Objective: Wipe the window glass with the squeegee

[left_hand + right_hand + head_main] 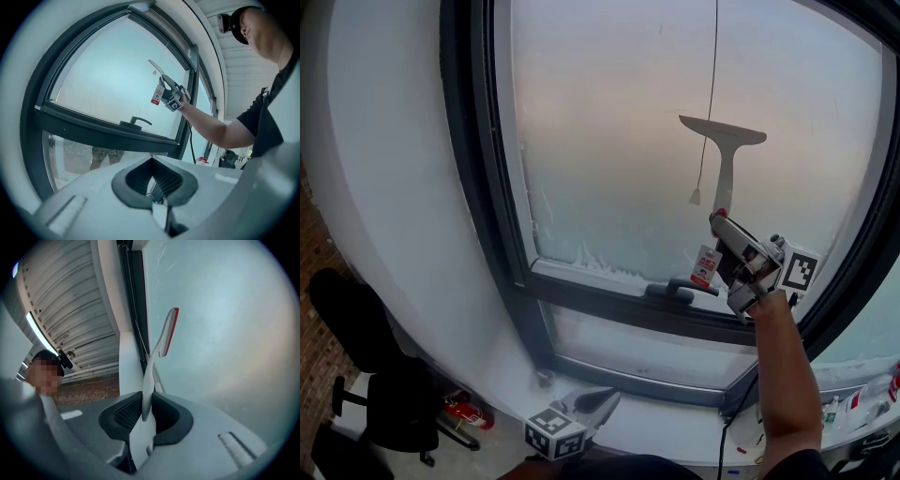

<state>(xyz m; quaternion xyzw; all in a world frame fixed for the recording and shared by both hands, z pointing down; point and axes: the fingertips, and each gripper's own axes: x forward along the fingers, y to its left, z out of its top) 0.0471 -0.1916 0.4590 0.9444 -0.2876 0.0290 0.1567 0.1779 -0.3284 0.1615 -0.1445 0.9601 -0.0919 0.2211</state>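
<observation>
Gripping the squeegee [724, 155] by the lower end of its white handle, the right gripper [721, 222] holds it upright before the window glass [600, 141], blade uppermost, in the right half of the upper pane. The right gripper view confirms the jaws are closed firmly on the handle, which runs up between the pads to the red-edged blade [172, 329]. That red edge faces the glass, but contact cannot be confirmed. The low grasp on the handle is judged to give reach toward the top of the pane and leverage for a downward pull. A blind cord [713, 75] hangs across the left part of the blade and could snag during a stroke. A red and white tag [705, 267] dangles beside the right gripper, above the window handle [680, 289]. The left gripper [602, 403] hangs low near the sill, well apart from the work. Its own view shows the jaws drawn together with nothing between them, presumably to keep it clear. Whitish residue [581, 251] lines the pane's lower edge, so wiping is judged incomplete.
</observation>
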